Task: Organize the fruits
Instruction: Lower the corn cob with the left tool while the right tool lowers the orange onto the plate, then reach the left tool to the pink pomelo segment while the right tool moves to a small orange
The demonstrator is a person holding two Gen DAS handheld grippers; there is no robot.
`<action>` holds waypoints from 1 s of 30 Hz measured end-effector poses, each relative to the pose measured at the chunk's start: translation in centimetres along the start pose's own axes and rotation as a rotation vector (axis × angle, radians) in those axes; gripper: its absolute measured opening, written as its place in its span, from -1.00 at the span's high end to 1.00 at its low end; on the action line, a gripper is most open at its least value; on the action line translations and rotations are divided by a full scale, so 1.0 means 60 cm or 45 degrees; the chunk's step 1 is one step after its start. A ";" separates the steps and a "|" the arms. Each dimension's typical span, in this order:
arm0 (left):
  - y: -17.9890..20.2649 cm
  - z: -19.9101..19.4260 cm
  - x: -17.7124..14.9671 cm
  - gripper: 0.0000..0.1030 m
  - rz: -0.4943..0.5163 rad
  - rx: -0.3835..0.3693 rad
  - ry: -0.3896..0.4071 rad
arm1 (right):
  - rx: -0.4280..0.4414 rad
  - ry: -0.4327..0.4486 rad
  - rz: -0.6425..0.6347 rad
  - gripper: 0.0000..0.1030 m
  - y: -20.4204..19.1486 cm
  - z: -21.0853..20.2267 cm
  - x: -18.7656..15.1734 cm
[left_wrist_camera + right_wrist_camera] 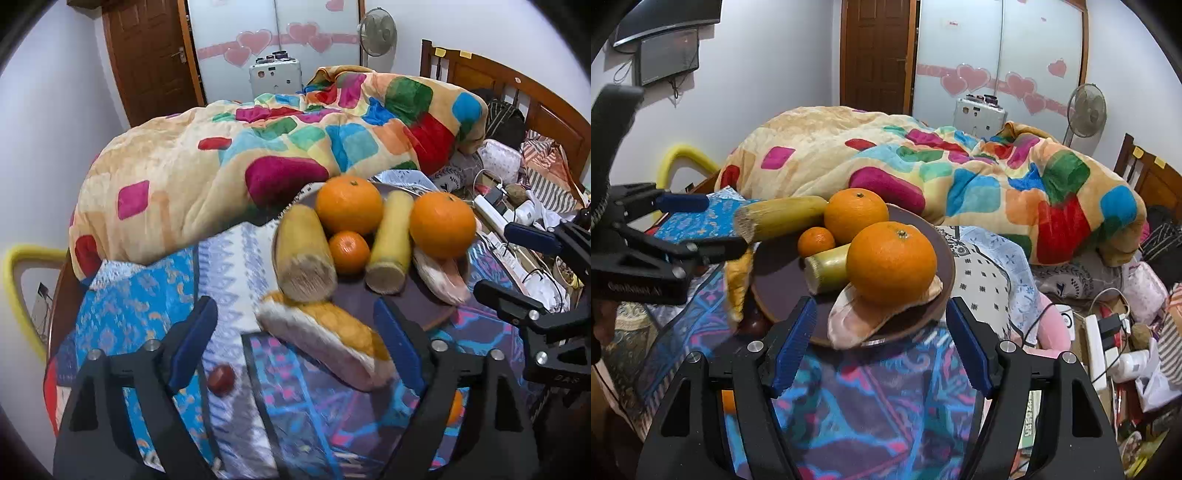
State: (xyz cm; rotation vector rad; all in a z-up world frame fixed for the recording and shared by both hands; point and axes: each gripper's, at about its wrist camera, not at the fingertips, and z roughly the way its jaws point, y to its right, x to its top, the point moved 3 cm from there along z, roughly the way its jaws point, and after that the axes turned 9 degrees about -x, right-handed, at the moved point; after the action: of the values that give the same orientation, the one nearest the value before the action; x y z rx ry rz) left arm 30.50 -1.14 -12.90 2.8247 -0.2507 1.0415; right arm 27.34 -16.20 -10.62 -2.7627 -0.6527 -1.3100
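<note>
Left wrist view: the wide-open left gripper (295, 343) straddles a pomelo wedge (325, 339) overhanging the plate (436, 314), which a clumsy pinch could tip off beside 2 oranges, while the right gripper (881, 350) also gapes empty.

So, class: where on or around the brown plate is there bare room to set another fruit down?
Bare plate shows near its front-left rim, between the small orange, the cut stalk and the left hand-held gripper. The back and right are crowded by two large oranges.

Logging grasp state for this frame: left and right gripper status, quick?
Left gripper: open, fingers either side of a peel piece, not clamped on it.
Right gripper: open, empty, fingers just short of the plate.
</note>
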 end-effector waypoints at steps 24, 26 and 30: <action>0.018 -0.012 -0.095 0.39 -0.109 -0.086 -0.059 | 0.005 0.085 -0.036 -0.38 -0.034 -0.067 -0.063; 0.015 -0.019 -0.101 0.50 -0.101 -0.077 -0.050 | 0.019 0.078 -0.029 -0.38 -0.036 -0.068 -0.067; 0.013 -0.043 -0.119 0.64 -0.055 -0.075 -0.044 | 0.060 0.053 -0.030 -0.38 -0.047 -0.065 -0.076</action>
State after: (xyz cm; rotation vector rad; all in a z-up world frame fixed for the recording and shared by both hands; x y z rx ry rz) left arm 23.35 -0.65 -15.56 2.7843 -0.2193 0.9618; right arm 20.84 -16.01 -11.91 -2.6914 -0.7064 -1.3340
